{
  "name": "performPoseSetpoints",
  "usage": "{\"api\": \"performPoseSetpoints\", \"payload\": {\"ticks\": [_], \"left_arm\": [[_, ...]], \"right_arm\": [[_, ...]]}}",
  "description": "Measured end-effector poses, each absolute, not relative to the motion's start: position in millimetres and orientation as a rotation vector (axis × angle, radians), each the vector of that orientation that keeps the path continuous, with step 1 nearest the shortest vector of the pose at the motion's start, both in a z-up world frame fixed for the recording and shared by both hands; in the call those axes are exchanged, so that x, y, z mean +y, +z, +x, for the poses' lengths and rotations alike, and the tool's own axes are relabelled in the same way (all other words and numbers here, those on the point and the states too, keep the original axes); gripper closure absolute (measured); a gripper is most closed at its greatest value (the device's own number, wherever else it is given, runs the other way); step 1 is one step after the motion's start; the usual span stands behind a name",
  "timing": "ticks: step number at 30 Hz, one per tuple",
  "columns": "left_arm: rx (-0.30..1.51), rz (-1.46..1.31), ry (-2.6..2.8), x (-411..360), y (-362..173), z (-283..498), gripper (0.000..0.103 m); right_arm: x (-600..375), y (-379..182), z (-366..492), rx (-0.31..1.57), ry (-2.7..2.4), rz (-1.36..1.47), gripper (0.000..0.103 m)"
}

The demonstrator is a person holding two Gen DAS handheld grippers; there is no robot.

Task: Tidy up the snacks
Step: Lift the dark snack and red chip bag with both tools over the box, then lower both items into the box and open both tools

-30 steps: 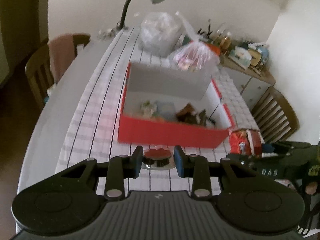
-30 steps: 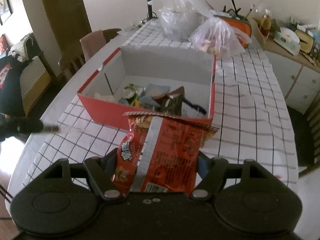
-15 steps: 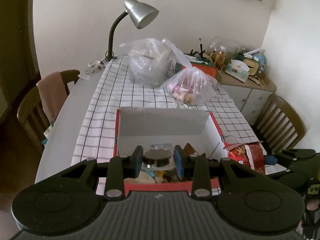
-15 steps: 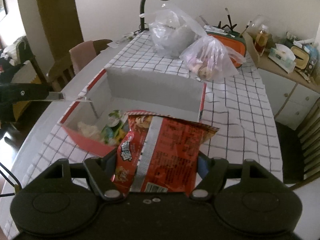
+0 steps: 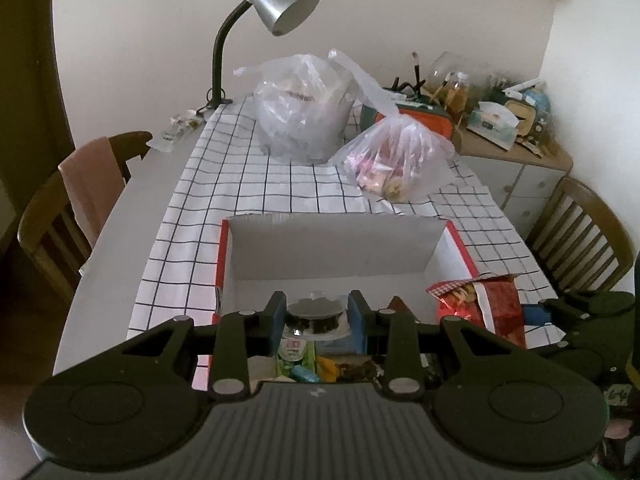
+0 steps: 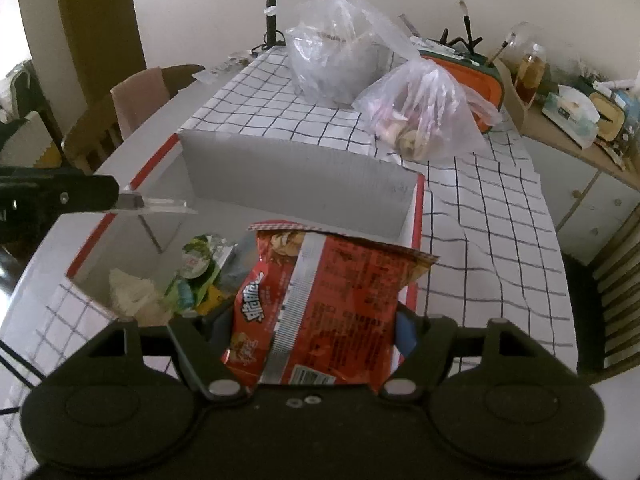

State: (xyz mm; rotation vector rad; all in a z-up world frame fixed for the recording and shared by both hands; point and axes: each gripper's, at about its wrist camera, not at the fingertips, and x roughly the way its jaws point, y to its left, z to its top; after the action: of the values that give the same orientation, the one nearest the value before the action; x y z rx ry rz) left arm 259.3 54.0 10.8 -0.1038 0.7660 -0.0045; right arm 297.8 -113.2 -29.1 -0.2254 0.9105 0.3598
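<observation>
A red cardboard box (image 5: 336, 248) with a white inside stands on the checked tablecloth, and several snacks (image 5: 312, 368) lie in its near end. My left gripper (image 5: 317, 314) is shut on a small dark round cup (image 5: 316, 316) with a clear rim, held over the box's near part. In the right wrist view that gripper (image 6: 60, 196) reaches in from the left above the box (image 6: 296, 180). My right gripper (image 6: 316, 320) is shut on a red snack bag (image 6: 320, 308), held upright over the box's near right side; the bag (image 5: 488, 304) also shows in the left wrist view.
Two tied clear plastic bags (image 5: 304, 116) (image 5: 396, 160) sit on the cloth behind the box, with a desk lamp (image 5: 280, 0) at the table's far end. Wooden chairs (image 5: 60, 216) (image 5: 580, 236) flank the table. A cluttered cabinet (image 5: 512, 136) stands at the right.
Both grippers have moved forward over the box, which now lies beneath them instead of ahead. Each still holds its item: the cup on the left, the red bag on the right.
</observation>
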Motion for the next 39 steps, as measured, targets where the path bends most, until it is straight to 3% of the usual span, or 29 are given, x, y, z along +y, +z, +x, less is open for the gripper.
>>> {"api": "performPoseSetpoints", "payload": {"ticks": [20, 33, 39], "left_arm": [[0.917, -0.134, 0.015, 58, -55, 278, 0.071], [0.941, -0.109, 0.004, 50, -59, 270, 0.07], [0.905, -0.111, -0.002, 50, -45, 261, 0.05]], "right_arm": [[-97, -74, 320, 0.957, 0.359, -0.261, 0.027], [-108, -62, 310, 0.931, 0.376, -0.209, 0.013], [-121, -44, 302, 0.899, 0.382, -0.172, 0.006]]}}
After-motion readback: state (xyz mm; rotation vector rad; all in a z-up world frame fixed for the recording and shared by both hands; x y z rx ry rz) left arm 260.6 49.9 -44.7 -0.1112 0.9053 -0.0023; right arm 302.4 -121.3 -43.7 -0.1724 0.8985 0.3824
